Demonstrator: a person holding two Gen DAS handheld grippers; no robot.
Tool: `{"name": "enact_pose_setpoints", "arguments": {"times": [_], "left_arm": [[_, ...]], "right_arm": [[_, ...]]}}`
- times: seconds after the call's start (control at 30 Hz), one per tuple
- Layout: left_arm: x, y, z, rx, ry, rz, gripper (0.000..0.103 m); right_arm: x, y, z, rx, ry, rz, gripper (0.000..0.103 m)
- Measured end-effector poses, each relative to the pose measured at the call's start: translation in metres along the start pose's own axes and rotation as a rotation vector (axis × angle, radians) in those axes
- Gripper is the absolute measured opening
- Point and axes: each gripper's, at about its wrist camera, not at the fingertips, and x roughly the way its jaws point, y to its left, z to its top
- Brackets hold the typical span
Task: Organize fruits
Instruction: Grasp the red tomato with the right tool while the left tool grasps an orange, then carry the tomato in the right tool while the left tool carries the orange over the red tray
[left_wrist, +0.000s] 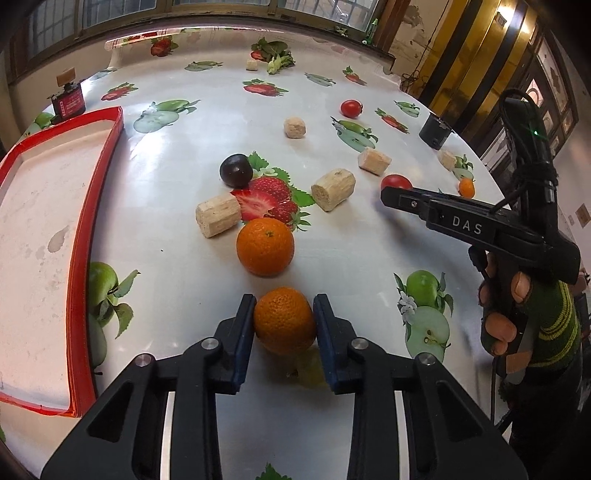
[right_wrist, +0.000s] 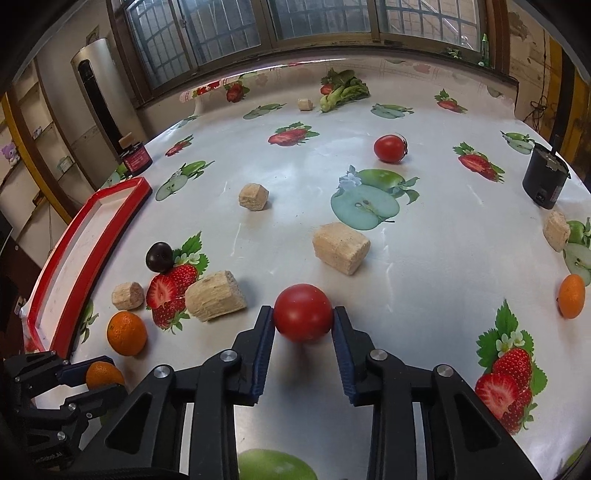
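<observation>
Both pickups look made at once, so the step in hand is the grasp, just ahead of the carry. The left hand-held gripper (left_wrist: 284, 319) is clamped on a mandarin (left_wrist: 284, 320), its blue pads pressed to either side of the fruit low over the counter (left_wrist: 369, 258). The right hand-held gripper (right_wrist: 303, 321) is likewise closed on a tomato (right_wrist: 303, 312), held between its pads near the counter's middle.

The next move, by my reading, calls for lifting each fruit clear and bringing it to the red-rimmed tray (left_wrist: 110, 155), which lies to the left of the left hand-held gripper and holds no fruit.

A second orange (left_wrist: 265, 246) sits just ahead of the held mandarin, close enough to be knocked. A dark plum (left_wrist: 236, 170), another tomato (right_wrist: 389, 148) and a small orange (right_wrist: 571, 296) lie loose among pale wood-like blocks (right_wrist: 341, 247).
</observation>
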Motion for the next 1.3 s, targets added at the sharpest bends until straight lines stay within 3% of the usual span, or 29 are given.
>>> {"name": "enact_pose_setpoints", "arguments": {"times": [0.57, 1.3], "left_arm": [[-0.048, 0.033, -0.001, -0.039, -0.113, 0.052, 0.029], [-0.089, 0.13, -0.013, -0.205, -0.181, 0.174, 0.029]], "right_arm": [[-0.055, 0.064, -0.014, -0.099, -0.043, 0.08, 0.032], [-0.039, 0.188, -0.014, -0.291, -0.004, 0.248, 0.032]]}}
